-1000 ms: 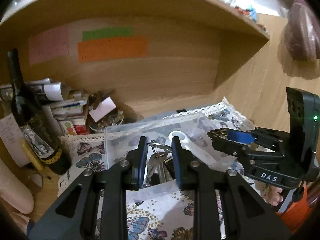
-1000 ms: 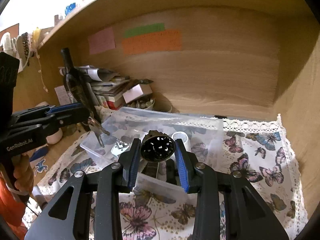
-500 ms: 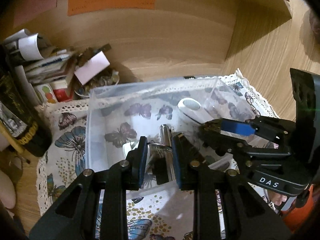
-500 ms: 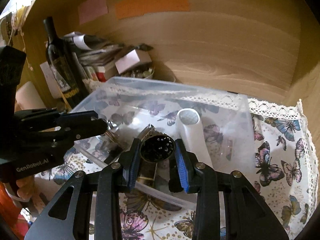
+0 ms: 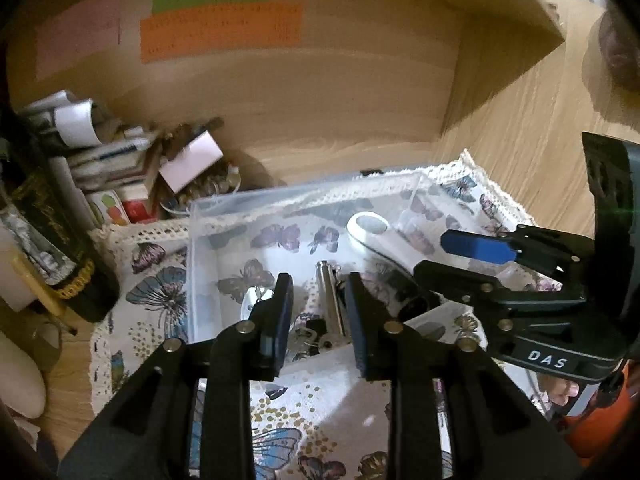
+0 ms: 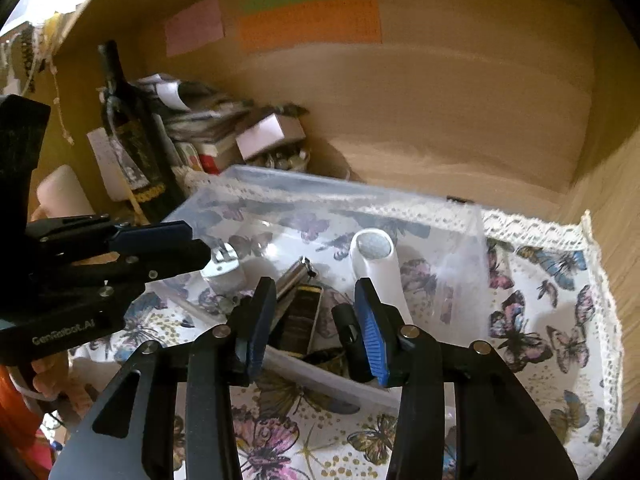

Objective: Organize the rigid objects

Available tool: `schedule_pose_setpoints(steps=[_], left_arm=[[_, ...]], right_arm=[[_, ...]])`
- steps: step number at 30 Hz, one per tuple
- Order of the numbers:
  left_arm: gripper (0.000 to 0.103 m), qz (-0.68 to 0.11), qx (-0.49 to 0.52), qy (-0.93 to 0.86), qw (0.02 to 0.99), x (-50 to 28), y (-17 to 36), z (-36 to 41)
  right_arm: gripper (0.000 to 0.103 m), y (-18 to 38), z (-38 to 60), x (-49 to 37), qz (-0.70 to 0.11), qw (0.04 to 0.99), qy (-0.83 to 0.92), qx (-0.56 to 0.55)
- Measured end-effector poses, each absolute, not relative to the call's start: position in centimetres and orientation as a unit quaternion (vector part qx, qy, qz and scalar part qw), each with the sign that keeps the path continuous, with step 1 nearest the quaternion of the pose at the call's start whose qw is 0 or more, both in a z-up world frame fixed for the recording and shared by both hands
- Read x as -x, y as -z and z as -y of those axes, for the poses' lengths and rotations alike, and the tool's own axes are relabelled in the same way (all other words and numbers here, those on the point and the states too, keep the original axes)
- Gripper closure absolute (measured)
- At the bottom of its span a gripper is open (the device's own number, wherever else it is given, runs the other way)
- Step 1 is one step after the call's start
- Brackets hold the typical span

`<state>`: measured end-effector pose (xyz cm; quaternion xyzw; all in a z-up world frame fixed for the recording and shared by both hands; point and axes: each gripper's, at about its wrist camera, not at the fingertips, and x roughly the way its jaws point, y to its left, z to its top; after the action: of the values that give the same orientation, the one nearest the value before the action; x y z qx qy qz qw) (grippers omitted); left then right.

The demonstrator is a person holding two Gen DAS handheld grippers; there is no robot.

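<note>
A clear plastic box (image 5: pixel 200 240) (image 6: pixel 452 216) sits on a butterfly-print cloth in a wooden alcove. Inside lie a white tube-shaped thing (image 5: pixel 370 226) (image 6: pixel 376 256), a silver metal cylinder (image 5: pixel 330 300) (image 6: pixel 294 276), keys (image 5: pixel 308 338), a dark rectangular item (image 6: pixel 298 316) and a black cylinder (image 5: pixel 408 294) (image 6: pixel 348 332). My left gripper (image 5: pixel 318 318) is open and empty above the box's near edge. My right gripper (image 6: pixel 316 326) is open and empty over the box; the black cylinder lies just below its right finger.
A dark bottle (image 6: pixel 132 136) stands at the left with stacked papers and small boxes (image 5: pixel 112 168) behind it. A bowl of small bits (image 5: pixel 208 188) sits by the back wall. The alcove's walls close in at back and right.
Both grippers have opened. The left let go of the keys and the right let go of the black cylinder; both now lie in the box. Both grippers have pulled up and back a little.
</note>
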<state>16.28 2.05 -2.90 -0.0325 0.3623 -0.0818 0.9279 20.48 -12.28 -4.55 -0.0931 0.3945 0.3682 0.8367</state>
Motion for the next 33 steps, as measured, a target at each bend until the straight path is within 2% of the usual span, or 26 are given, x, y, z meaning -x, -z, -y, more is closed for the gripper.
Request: schedule_pose_setpoints(steps=[3, 5, 9, 14, 16, 17, 33], left_arm=[[0.067, -0.34, 0.029, 0.076, 0.937, -15.1, 1.6, -2.0], [0.055, -0.323, 0.027, 0.072, 0.943, -14.1, 0.6, -1.9], [0.037, -0.276, 0.017, 0.06, 0.959, -11.5, -1.4, -1.5], [0.008, -0.231, 0.007, 0.039, 0.972, -8.7, -3.1, -0.9], [0.003, -0.215, 0.009, 0.03, 0.976, -7.6, -3.6, -0.7], [0.002, -0.212, 0.009, 0.029, 0.977, -7.3, -3.7, -0.7], [0.0, -0.17, 0.019, 0.021, 0.985, -3.3, -5.3, -0.8]], right_arm=[[0.057, 2.8, 13.2, -19.5, -0.371, 0.848, -0.368, 0.086], [0.053, 1.5, 13.9, -18.8, -0.355, 0.856, -0.367, 0.079], [0.033, -0.9, 15.4, -17.2, -0.321, 0.872, -0.364, 0.063], [0.014, -3.4, 16.9, -15.4, -0.279, 0.892, -0.351, 0.053], [0.005, -4.0, 17.3, -14.8, -0.266, 0.899, -0.343, 0.053], [0.0, -4.3, 17.6, -14.5, -0.259, 0.903, -0.339, 0.05], [0.0, -5.4, 19.5, -11.5, -0.227, 0.916, -0.33, 0.038]])
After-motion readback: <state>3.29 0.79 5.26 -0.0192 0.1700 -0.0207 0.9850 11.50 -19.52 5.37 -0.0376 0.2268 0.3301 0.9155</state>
